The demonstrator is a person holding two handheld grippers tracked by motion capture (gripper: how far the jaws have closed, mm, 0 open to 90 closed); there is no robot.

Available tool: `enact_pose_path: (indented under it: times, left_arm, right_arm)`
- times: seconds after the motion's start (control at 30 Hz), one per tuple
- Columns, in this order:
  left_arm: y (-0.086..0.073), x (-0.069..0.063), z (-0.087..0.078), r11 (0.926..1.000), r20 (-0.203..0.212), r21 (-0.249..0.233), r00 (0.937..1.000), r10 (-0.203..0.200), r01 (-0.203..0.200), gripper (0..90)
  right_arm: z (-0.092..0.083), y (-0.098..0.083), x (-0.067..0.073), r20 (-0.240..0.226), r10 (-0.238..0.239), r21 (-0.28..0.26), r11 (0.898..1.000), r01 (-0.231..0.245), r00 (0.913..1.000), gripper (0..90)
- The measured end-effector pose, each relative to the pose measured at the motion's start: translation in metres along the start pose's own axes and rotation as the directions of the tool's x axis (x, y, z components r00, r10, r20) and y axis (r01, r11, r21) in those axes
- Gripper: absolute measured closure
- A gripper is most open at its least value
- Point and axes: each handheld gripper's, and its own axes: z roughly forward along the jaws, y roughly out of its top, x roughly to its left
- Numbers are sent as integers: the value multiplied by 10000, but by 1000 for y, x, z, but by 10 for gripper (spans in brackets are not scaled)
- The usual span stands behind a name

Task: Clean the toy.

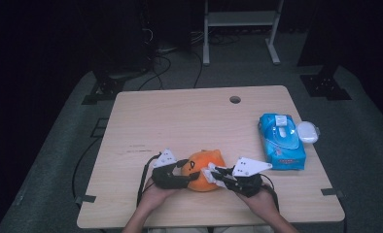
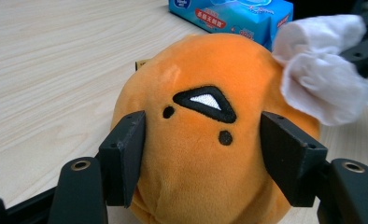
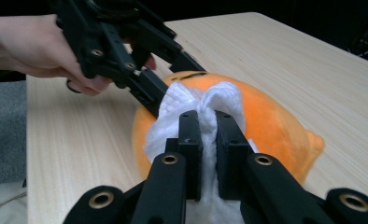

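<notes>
Near the counter's (image 1: 146, 121) front edge, your left tool (image 2: 203, 140) hugs the orange plush toy (image 2: 205, 140) to steady it, while your right tool (image 3: 206, 133), clamped on a white wipe (image 3: 191, 100), rubs it.

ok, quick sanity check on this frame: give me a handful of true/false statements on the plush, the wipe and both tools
1. The right tool is clamped on a white wipe. True.
2. The wipe is pressed against the orange plush toy. True.
3. The left tool holds the blue wipes pack. False: its jaws flank the plush; the pack lies apart, on the table's right side.
4. The plush is lifted off the table. False: it rests on the tabletop.
5. A small white case lies beside the blue pack. True.
6. The plush is green. False: it is orange, with a dark stitched face.
</notes>
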Motion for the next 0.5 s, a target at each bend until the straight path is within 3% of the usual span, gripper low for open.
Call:
enact_pose_path:
  times: [0.1, 0.13, 0.17, 0.27, 0.33, 0.37, 0.5]
  left_arm:
    - [2, -1, -1, 9998, 764, -156, 9971, -71, 84, 280]
    - [2, -2, -2, 9998, 1059, -222, 9944, 12, 12, 264]
    - [2, -3, -1, 9997, 1166, -180, 9930, 193, -174, 264]
    - [2, -5, 1, 9994, 705, -55, 9970, 331, -328, 323]
    - [2, -4, 2, 9997, 416, 27, 9988, 262, -263, 359]
    - [1, -3, 2, 9999, 375, -10, 9992, 137, -136, 369]
    - [-1, -1, 1, 10000, 175, 64, 9998, -71, 70, 374]
  right_arm:
    - [-2, -5, -14, 408, 315, 62, 9995, -318, 9987, 818]
    - [-4, -9, -22, 704, 558, 90, 9984, -566, 9960, 818]
    - [-4, -9, -22, 704, 558, 90, 9984, -566, 9960, 818]
    - [-5, -10, -29, 818, 801, 12, 9968, -805, 9934, 818]
    - [-4, -8, -24, 754, 623, -32, 9981, -622, 9952, 817]
    - [-4, -6, -14, 481, 355, -86, 9993, -351, 9982, 817]
    - [-2, -5, -3, 322, -75, -45, 10000, 77, 9995, 817]
